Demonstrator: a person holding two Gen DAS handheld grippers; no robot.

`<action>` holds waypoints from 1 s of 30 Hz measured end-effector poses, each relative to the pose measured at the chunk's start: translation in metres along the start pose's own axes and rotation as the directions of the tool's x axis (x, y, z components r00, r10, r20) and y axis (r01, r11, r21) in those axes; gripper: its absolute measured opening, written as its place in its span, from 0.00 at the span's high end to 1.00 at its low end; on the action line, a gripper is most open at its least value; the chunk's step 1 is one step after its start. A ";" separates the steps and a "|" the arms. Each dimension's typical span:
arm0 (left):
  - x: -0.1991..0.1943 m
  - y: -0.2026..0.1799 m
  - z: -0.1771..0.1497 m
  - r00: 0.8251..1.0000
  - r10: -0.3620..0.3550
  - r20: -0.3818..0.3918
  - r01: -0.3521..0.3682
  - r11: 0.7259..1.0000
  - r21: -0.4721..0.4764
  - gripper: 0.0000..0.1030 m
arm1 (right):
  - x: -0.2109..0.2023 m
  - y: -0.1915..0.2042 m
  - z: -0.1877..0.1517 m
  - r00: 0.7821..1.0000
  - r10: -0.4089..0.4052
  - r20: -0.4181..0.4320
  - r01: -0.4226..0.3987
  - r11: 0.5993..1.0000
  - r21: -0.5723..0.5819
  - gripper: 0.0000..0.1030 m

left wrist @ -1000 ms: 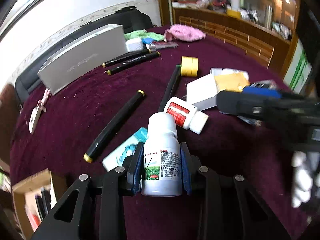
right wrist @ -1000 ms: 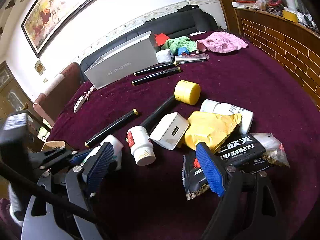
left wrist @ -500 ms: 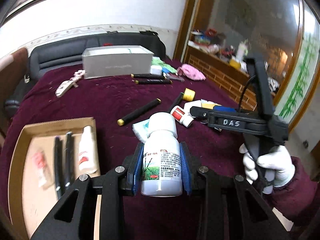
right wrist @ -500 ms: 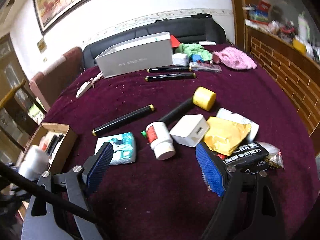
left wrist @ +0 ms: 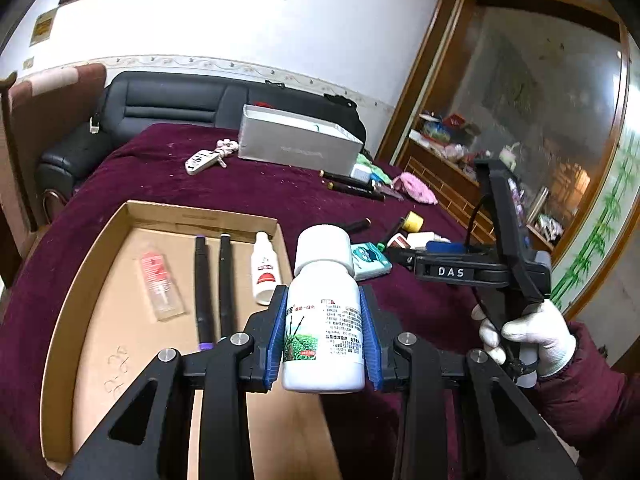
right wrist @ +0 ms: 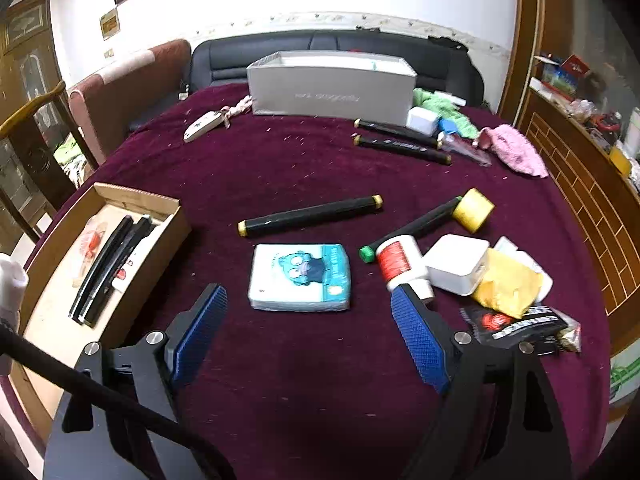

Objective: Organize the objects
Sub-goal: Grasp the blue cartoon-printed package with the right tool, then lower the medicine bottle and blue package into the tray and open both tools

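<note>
The left gripper (left wrist: 323, 336) held the white bottle (left wrist: 323, 308) tight, near the cardboard tray (left wrist: 86, 276) at its nine o'clock. Better to lower it beside the small bottle (left wrist: 265, 268) gently. The right gripper (right wrist: 308, 336) stood wide open, empty.

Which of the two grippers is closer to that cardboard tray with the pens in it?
Left. The left gripper, clamping a white bottle, hangs at the cardboard tray. The right gripper hovers off to its side, by the tissue pack.

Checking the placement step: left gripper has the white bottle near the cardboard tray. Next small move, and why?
Probably ease the left gripper left over the cardboard tray and lower: the white bottle is clamped beside its right wall, above bare floor.
</note>
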State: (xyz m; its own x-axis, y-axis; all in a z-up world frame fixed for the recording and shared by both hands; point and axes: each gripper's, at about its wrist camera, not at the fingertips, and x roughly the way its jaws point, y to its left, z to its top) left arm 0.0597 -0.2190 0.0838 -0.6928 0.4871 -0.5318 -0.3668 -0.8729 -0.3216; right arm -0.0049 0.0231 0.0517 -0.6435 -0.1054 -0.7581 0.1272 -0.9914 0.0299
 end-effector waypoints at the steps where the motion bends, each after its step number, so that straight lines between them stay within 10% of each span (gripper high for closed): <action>1: -0.002 0.005 0.000 1.000 -0.005 0.007 0.005 1.000 -0.011 0.72 | 0.003 0.003 0.000 1.000 0.020 -0.022 -0.020 1.000 0.007 0.18; 11: -0.019 0.038 -0.003 0.998 -0.027 0.055 0.031 0.997 -0.066 0.72 | 0.037 -0.052 -0.002 0.922 0.367 -0.125 -0.289 0.865 0.410 0.17; 30: -0.017 0.051 -0.011 0.999 -0.024 0.035 0.028 0.995 -0.092 0.72 | 0.097 0.004 0.026 0.969 -0.008 -0.245 0.057 0.979 0.194 0.18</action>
State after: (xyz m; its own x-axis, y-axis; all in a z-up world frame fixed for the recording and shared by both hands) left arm 0.0598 -0.2712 0.0677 -0.7051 0.5070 -0.4958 -0.3274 -0.8530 -0.4065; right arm -0.0863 0.0070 -0.0053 -0.4399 -0.0758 -0.8949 -0.0586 -0.9919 0.1128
